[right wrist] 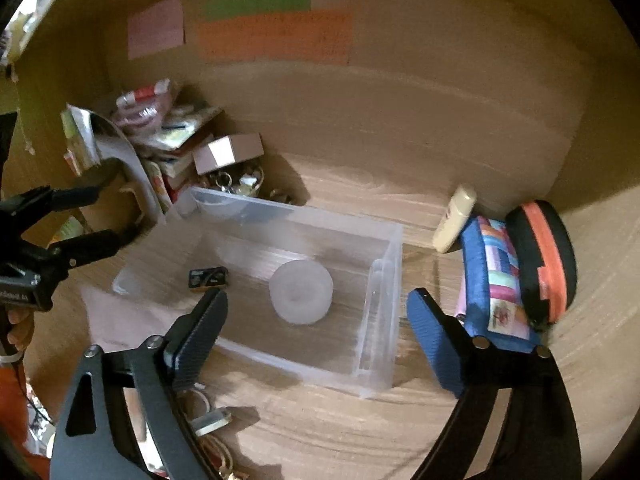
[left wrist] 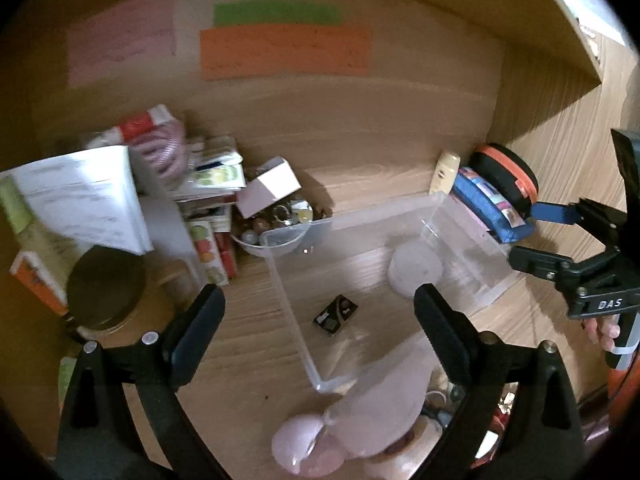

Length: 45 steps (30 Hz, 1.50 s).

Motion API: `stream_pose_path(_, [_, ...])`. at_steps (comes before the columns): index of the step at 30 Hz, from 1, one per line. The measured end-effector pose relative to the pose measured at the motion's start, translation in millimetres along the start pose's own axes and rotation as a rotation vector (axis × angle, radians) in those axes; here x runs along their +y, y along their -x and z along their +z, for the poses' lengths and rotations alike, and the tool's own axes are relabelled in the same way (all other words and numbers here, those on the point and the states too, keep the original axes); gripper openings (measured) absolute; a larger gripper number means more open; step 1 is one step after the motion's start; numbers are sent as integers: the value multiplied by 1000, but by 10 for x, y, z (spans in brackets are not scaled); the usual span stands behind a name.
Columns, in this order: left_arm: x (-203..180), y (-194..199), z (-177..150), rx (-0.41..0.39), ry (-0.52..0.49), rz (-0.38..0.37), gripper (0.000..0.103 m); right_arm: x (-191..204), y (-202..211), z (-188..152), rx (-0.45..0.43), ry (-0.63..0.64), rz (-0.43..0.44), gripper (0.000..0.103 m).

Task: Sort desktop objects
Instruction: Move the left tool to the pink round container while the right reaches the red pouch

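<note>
A clear plastic bin (left wrist: pixel 472 236) (right wrist: pixel 384 264) stands on the wooden desk. Inside lie a white round jar (left wrist: pixel 414 270) (right wrist: pixel 301 297) and a small black card (left wrist: pixel 335 315) (right wrist: pixel 207 278). My left gripper (left wrist: pixel 320 320) is open and empty, above the bin's near left side. My right gripper (right wrist: pixel 316 312) is open and empty, over the bin's near wall; it also shows in the left wrist view (left wrist: pixel 532 236). A blue patchwork pouch (right wrist: pixel 496 280) (left wrist: pixel 486 204), a black-and-orange case (right wrist: pixel 544 260) (left wrist: pixel 508 178) and a cream tube (right wrist: pixel 454 220) (left wrist: pixel 444 172) lie right of the bin.
At the left is a pile: books and papers (left wrist: pixel 84 200), a pink box (left wrist: pixel 268 192) (right wrist: pixel 230 152), a bowl of small trinkets (left wrist: pixel 276 224), a dark-lidded jar (left wrist: pixel 106 284). A pinkish bag (left wrist: pixel 384 412) and cables (right wrist: pixel 208 420) lie near the front. Coloured notes (left wrist: pixel 284 52) hang on the back wall.
</note>
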State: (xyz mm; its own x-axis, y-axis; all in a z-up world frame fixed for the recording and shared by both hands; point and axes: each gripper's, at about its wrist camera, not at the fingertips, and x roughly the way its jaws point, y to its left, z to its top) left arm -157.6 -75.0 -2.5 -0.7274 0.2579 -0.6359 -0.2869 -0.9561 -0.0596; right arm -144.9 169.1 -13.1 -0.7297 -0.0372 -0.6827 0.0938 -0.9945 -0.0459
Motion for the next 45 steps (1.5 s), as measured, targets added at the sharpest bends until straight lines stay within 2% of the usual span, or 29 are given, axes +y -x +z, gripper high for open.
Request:
stream_pose_path(7, [80, 335, -197, -34, 26, 22, 98, 92, 332, -177, -70, 3, -4, 98])
stream_pose_path(15, [110, 450, -531, -9, 54, 55, 98, 240, 441, -534, -90, 50, -41, 98])
stream_pose_path(25, [241, 343, -1067, 93, 116, 90, 98, 241, 353, -1039, -24, -18, 13, 98])
stream_pose_path(32, [286, 158, -1336, 176, 147, 65, 98, 202, 205, -1395, 59, -96, 42, 98])
stream_pose_path(43, [197, -175, -1375, 252, 106, 67, 98, 305, 86, -1628, 102, -97, 74, 96])
stream_pose_path(45, [181, -217, -1358, 258, 93, 73, 98, 335, 51, -1644, 106, -92, 82, 91])
